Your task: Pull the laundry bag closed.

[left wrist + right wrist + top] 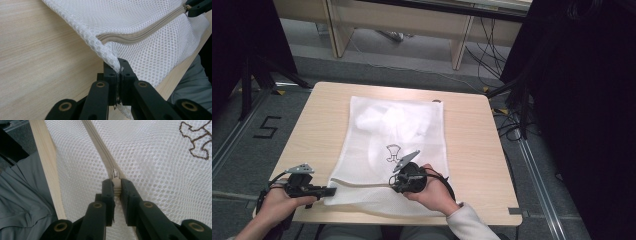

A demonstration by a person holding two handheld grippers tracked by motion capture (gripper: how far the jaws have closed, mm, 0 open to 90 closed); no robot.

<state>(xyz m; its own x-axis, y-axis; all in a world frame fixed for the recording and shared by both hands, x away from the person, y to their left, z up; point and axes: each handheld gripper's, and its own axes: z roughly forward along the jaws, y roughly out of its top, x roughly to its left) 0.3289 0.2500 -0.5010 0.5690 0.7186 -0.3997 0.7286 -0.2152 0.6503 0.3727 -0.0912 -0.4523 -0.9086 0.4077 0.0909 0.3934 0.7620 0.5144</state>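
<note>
I have the white mesh laundry bag [392, 145] lying flat on the wooden surface [467, 135], its near edge close to my side. My left gripper [330, 191] is clenched on the bag's near left corner [113, 61]; in the left gripper view the jaws press together with a fold of mesh squeezed between them, and the cloth that runs down into the jaws is hidden behind their black pads. My right gripper [393, 183] is clamped on the zipper pull [115, 176]; the right gripper view shows the pull's upper part poking out above the jaws while the rest is covered by them. The beige zipper [142, 33] runs between the two grippers along the near part of the bag.

From the high view I cannot read the jaws of either gripper: they are small and dark there. Something white and crumpled sits inside the bag [384, 120], but through the mesh I cannot make out what it is. A small brown printed mark [393, 151] sits on the bag just beyond the right gripper; its lower edge is covered by that gripper's grey plate. My right hand [434, 192] wraps the handle, and both forearms are cut off at the bottom of the frame.
</note>
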